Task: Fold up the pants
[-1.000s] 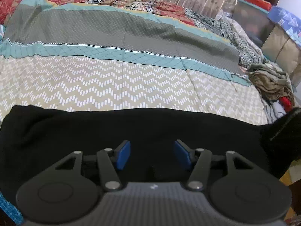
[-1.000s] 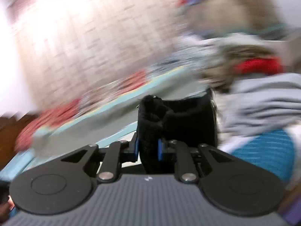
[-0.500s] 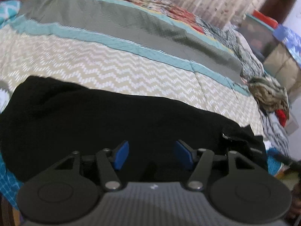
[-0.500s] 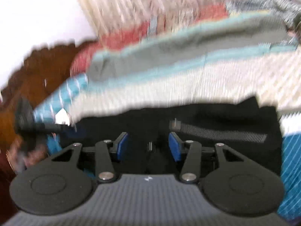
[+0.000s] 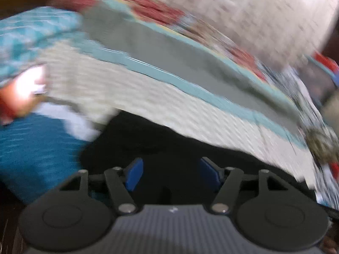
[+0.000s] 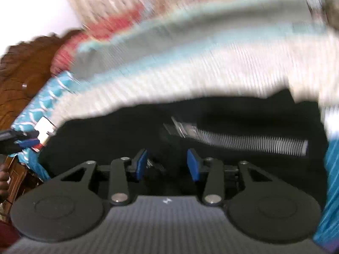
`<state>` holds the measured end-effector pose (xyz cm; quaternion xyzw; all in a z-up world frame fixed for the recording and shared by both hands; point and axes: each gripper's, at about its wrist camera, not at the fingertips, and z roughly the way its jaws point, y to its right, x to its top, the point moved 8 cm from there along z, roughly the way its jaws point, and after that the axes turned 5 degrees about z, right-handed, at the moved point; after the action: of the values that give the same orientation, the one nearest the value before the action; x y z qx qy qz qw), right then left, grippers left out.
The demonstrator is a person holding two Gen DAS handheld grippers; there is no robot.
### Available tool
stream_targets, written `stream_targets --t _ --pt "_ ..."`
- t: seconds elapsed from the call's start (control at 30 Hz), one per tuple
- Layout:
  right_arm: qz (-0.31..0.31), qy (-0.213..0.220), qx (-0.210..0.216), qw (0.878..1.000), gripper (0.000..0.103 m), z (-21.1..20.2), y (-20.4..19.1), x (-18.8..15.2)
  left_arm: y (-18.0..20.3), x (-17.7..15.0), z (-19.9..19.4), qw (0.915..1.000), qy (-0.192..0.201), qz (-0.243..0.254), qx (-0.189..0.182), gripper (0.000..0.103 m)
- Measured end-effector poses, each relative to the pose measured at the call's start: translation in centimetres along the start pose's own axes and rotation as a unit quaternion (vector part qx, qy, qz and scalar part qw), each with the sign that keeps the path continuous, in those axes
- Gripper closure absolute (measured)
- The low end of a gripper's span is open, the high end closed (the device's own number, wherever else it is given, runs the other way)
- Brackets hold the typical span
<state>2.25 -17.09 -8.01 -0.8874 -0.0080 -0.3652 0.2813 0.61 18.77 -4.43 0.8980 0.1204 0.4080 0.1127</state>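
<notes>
- The black pants [image 6: 211, 124] lie flat on the bed [image 5: 190, 110], directly ahead of and below both sets of jaws, long axis running left to right across each view.
- Right gripper [image 6: 167, 165]: jaws spread, just been closing slightly, nothing pinched; it sits near the striped waistband [image 6: 243, 139].
- Left gripper [image 5: 170, 174]: jaws spread, just been opening, empty, over the left end of the pants.
- Motion blur hides fold lines and edges; the near edge is cut off by the grippers.
</notes>
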Motion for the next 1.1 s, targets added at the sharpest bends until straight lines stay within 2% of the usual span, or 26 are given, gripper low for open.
stream_targets --t 0.03,0.1,0.2,0.3,0.4,0.43,0.5,0.53,0.57,0.6,0.67,0.7,0.73,0.77,0.8,0.83,0.9,0.97,1.03,1.1 --pt "-0.017 0.012 0.018 1.0 0.057 -0.3 -1.4 0.9 -2.0 0.1 -0.7 0.9995 0.007 -0.028 0.01 0.042" --pt "-0.041 0.009 0.052 0.998 0.057 0.3 -4.5 1.7 -4.8 -0.2 -1.3 0.997 0.013 -0.075 0.012 0.042" --pt "-0.079 -0.039 0.096 0.991 0.057 4.0 -9.6 1.7 -6.7 -1.1 -1.3 0.992 0.012 -0.125 0.001 0.038" --pt "-0.142 -0.092 0.128 0.977 0.058 8.5 -16.4 0.2 -6.9 -2.1 -0.5 0.9896 0.005 -0.142 -0.026 0.026" --pt "-0.185 -0.137 0.162 0.96 0.063 12.8 -22.5 -1.8 -6.8 -3.2 0.6 0.9891 -0.007 -0.14 -0.044 0.026" --pt "-0.194 -0.155 0.165 0.955 0.068 14.4 -24.2 -2.6 -6.7 -3.4 0.9 0.9888 -0.01 -0.141 -0.048 0.025" --pt "-0.192 -0.201 0.149 0.949 0.069 18.0 -25.9 -5.1 -6.4 -4.2 1.4 0.9874 -0.017 -0.146 -0.057 0.023" --pt "-0.185 -0.226 0.131 0.947 0.069 18.0 -24.6 -6.6 -6.3 -4.3 1.9 0.9864 -0.021 -0.15 -0.064 0.023" --pt "-0.178 -0.252 0.101 0.946 0.069 20.0 -23.8 -8.3 -6.1 -4.5 2.4 0.9858 -0.025 -0.15 -0.07 0.023" --pt "-0.154 -0.237 0.103 0.954 0.069 20.8 -23.3 -8.5 -5.9 -4.5 2.8 0.9861 -0.029 -0.145 -0.074 0.023" --pt "-0.112 -0.24 0.11 0.958 0.069 20.7 -22.9 -7.8 -5.4 -4.3 4.1 0.9872 -0.037 -0.134 -0.078 0.028" --pt "-0.083 -0.25 0.114 0.958 0.069 20.8 -22.5 -7.2 -5.2 -4.3 4.8 0.987 -0.042 -0.133 -0.08 0.04" --pt "-0.058 -0.257 0.115 0.958 0.073 20.9 -22.0 -6.8 -5.0 -4.2 5.2 0.9877 -0.045 -0.128 -0.078 0.059" --pt "-0.028 -0.263 0.116 0.957 0.075 21.1 -21.5 -6.4 -4.5 -4.0 5.6 0.9899 -0.043 -0.113 -0.074 0.069" --pt "-0.004 -0.265 0.117 0.957 0.076 21.1 -21.2 -6.2 -4.0 -3.8 5.6 0.9902 -0.043 -0.104 -0.084 0.084" --pt "0.025 -0.264 0.119 0.957 0.076 20.7 -20.7 -5.8 -3.2 -3.5 5.4 0.99 -0.037 -0.097 -0.095 0.087" --pt "0.071 -0.264 0.123 0.954 0.076 20.1 -19.7 -5.4 -1.2 -2.6 4.2 0.9939 -0.01 -0.054 -0.096 0.089" --pt "0.121 -0.271 0.127 0.947 0.076 19.2 -18.7 -5.4 2.1 -2.2 3.0 0.9952 0.021 0.027 -0.092 0.089" --pt "0.18 -0.276 0.129 0.935 0.076 18.7 -17.4 -5.2 5.9 -2.4 2.5 0.9886 0.035 0.103 -0.105 0.09" --pt "0.212 -0.258 0.13 0.934 0.074 17.2 -15.9 -4.1 8.9 -3.0 2.5 0.9791 0.041 0.163 -0.114 0.09"
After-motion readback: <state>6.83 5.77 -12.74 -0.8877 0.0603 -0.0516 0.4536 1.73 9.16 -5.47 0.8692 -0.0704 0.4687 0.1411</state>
